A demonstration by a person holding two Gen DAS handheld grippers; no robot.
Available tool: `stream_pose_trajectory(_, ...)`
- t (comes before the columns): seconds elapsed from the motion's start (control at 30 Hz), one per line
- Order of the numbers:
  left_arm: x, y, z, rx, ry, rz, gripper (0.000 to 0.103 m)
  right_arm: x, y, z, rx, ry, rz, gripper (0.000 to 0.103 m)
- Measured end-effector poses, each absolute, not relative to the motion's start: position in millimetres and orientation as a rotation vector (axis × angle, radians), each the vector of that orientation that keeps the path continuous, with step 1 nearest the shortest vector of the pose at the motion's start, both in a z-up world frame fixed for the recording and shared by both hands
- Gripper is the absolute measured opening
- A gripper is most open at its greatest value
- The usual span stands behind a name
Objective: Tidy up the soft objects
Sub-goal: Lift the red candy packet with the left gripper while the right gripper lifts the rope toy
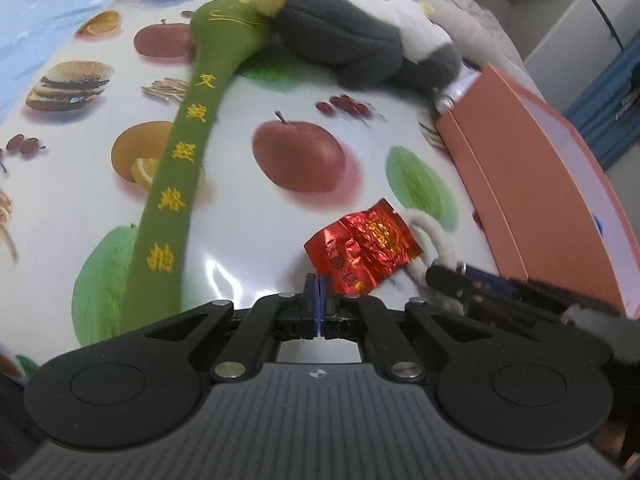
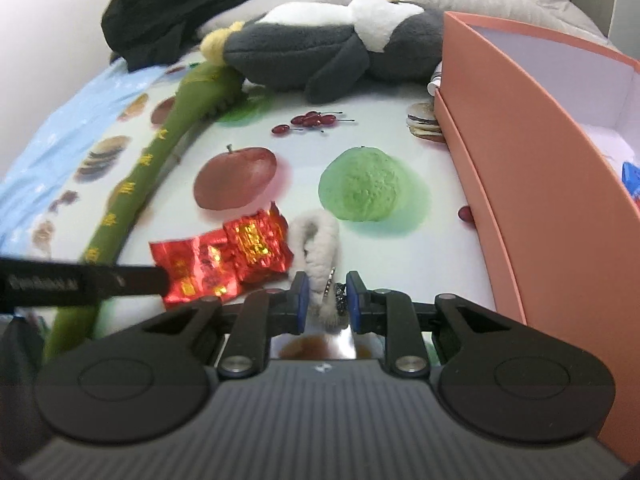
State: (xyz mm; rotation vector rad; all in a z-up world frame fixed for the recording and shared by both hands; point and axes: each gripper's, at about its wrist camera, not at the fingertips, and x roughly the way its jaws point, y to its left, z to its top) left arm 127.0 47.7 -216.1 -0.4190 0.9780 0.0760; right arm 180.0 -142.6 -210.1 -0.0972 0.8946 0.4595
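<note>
The right gripper (image 2: 323,294) has its jaws partly closed on the white rope loop (image 2: 318,240), pinching it by its lower end, where a small metal ring and dark charm hang. The left gripper (image 1: 319,300) is shut tight on a corner of the red foil packet (image 1: 362,250), which sits just left of the rope loop and touches it.

The risk, as I judge it, is that the grip on the loop is narrow and low; the fluffy cord could slip out if swung, or the foil packet could drag along with it since the two overlap. The foil is thin and crinkled, so a corner hold may tear or let go.

The salmon box (image 2: 532,184) stands to the right of the rope loop, open-topped, its tall wall between the loop and its inside; anything carried there must clear that wall. Beyond the loop, on the fruit-printed cloth (image 2: 280,140), lies the grey-and-white plush (image 2: 304,52), and to the left the long green plush stick (image 2: 160,148), its head touching the grey plush. A black garment (image 2: 168,8) lies farther back left.
</note>
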Motion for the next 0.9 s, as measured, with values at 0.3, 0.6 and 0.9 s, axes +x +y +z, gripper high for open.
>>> stream_pose_trajectory(0.3, 119.7, 36.5, -199.7, -0.370, 1.016, 0.063, 0.047, 177.2, -159.4, -201.8, -0.064, 0.852, 0.476, 0.048)
stream_pose_trajectory(0.6, 147.3, 33.1, -176.3, -0.118, 0.961, -0.054, 0.065, 176.6, -150.1, -210.8, -0.173, 0.824, 0.537, 0.052)
stream_pose_trajectory(0.9, 177.8, 22.4, -197.0, -0.101, 0.976, -0.133, 0.065, 177.2, -148.1, -226.7, -0.203, 0.828, 0.535, 0.051)
